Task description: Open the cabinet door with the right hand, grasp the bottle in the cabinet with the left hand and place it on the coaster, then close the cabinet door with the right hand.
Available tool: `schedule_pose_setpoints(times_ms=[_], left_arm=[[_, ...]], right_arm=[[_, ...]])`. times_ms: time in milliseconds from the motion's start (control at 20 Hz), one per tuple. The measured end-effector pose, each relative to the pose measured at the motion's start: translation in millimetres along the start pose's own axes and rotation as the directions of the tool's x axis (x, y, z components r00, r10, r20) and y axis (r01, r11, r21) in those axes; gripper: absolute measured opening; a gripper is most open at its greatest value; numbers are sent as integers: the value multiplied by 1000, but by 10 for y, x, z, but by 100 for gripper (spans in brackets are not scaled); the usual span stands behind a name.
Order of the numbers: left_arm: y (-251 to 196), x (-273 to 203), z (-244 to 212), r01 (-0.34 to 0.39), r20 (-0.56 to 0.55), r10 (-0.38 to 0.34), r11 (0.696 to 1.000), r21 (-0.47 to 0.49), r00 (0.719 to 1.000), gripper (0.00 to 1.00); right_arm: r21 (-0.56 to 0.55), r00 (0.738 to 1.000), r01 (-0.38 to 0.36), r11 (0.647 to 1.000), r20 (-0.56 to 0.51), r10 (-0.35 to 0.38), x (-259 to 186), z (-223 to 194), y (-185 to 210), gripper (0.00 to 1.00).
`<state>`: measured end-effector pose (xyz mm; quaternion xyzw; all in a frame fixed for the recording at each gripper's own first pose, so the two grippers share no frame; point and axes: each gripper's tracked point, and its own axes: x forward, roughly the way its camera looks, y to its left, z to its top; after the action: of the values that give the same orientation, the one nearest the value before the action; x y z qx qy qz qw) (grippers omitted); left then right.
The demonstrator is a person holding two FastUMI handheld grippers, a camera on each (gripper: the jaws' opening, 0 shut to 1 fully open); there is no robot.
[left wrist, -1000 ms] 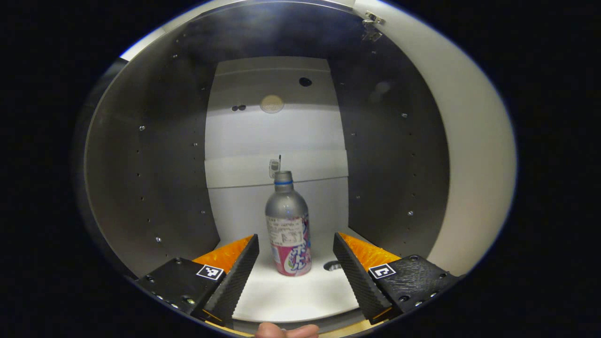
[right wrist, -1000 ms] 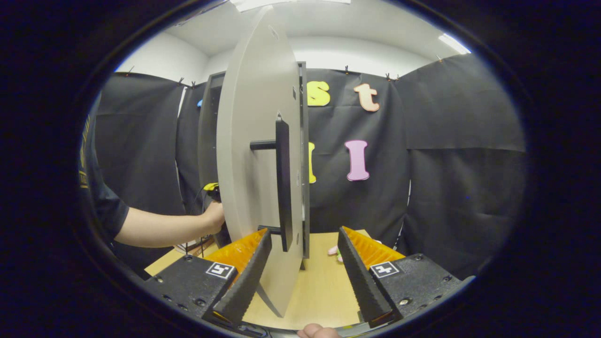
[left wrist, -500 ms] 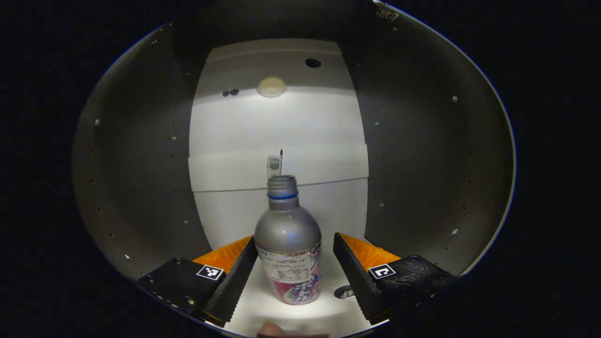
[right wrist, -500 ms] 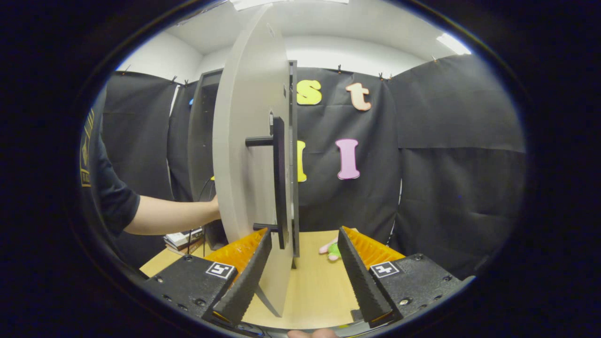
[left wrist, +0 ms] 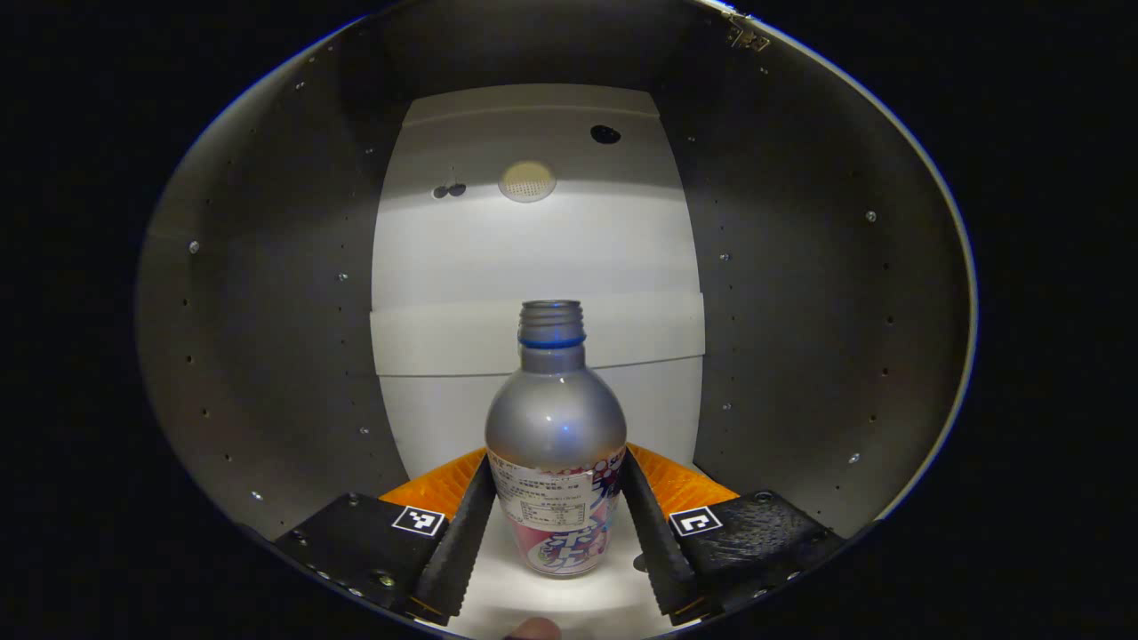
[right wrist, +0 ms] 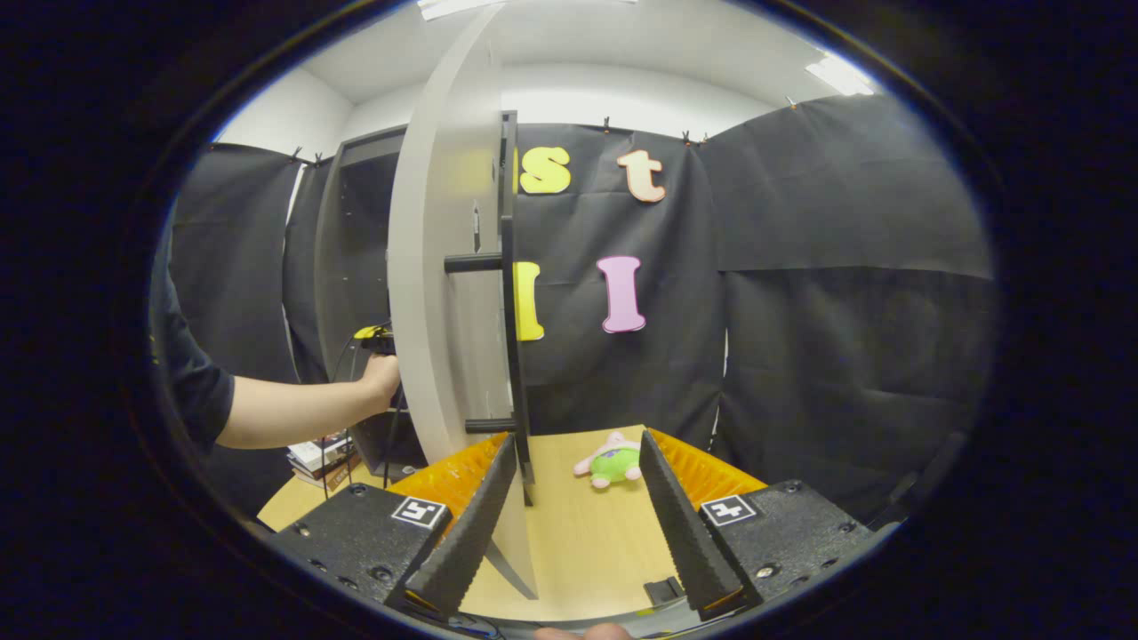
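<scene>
A silver bottle [left wrist: 555, 462] with a pink and white label and no cap stands upright on the white floor of the cabinet [left wrist: 267, 356]. My left gripper [left wrist: 556, 542] is shut on it, one finger pressed to each side of the label. In the right gripper view the white cabinet door [right wrist: 436, 311] stands open, seen nearly edge-on, with its black bar handle [right wrist: 513, 338] facing me. My right gripper [right wrist: 578, 524] is open. The handle's lower end sits just beside the left finger [right wrist: 471, 524], and neither finger presses on it.
A person's forearm [right wrist: 293, 413] reaches behind the door into the dark cabinet body [right wrist: 351, 249]. A green and pink plush toy [right wrist: 612, 462] lies on the wooden table [right wrist: 587, 542]. Books [right wrist: 316, 453] are stacked at the table's left.
My left gripper moved forward until the bottle sat between its fingers, then the fingers closed onto it. In the right gripper view the door and handle drifted left, uncovering the plush toy.
</scene>
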<state>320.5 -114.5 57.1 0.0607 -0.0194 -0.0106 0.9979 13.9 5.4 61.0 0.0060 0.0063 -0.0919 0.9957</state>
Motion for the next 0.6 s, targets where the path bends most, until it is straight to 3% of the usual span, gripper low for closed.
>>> schedule_pose_setpoints(times_ms=[50, 300, 600], left_arm=[[8, -75, 31, -1, 3, 1, 1000, -10, 1000, 77], [120, -431, 163, 10, 15, -9, 999, -39, 1000, 76], [206, -1226, 297, 4, 35, -3, 999, -36, 999, 76]], right_arm=[[1, 1000, -1, 1000, 0, 1, 6, 5, -20, 87], [3, 998, -60, 998, 4, 60, 49, 14, 4, 90], [13, 991, -131, 991, 2, 131, 77, 18, 24, 89]])
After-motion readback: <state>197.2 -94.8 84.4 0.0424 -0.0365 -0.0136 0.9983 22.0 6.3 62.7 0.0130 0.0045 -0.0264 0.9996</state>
